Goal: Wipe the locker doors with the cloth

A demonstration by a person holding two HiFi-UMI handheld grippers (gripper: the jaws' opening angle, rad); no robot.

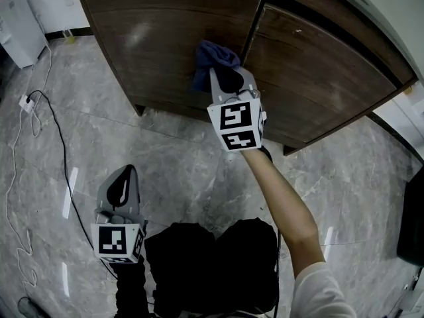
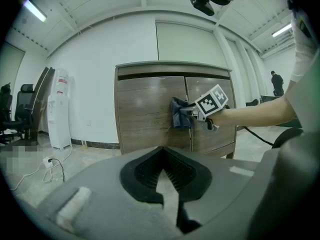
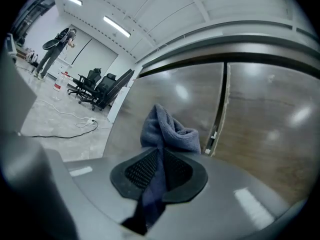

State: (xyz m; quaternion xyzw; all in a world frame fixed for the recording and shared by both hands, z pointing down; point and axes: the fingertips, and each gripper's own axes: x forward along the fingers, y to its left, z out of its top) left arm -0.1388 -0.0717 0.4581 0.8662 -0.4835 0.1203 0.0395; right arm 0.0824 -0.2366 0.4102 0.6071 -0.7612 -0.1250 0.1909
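The locker has two brown wooden doors, a left door (image 1: pixel 159 38) and a right door (image 1: pixel 324 65). A dark blue cloth (image 1: pixel 211 57) is bunched against the left door, close to the gap between the doors. My right gripper (image 1: pixel 225 78) is shut on the cloth (image 3: pixel 167 129), which runs down between its pads, and the arm is stretched forward. In the left gripper view the same cloth (image 2: pixel 179 115) and right gripper (image 2: pixel 192 111) show at mid-height on the locker. My left gripper (image 1: pixel 124 177) hangs low over the floor, away from the locker, its jaws (image 2: pixel 161 156) shut on nothing.
A white power strip (image 1: pixel 26 102) with cables lies on the grey marble floor at the left. A white water dispenser (image 2: pixel 60 111) and office chairs (image 2: pixel 22 109) stand left of the locker. A black object (image 1: pixel 412 217) sits at the right edge. A person (image 3: pixel 55 46) stands far off.
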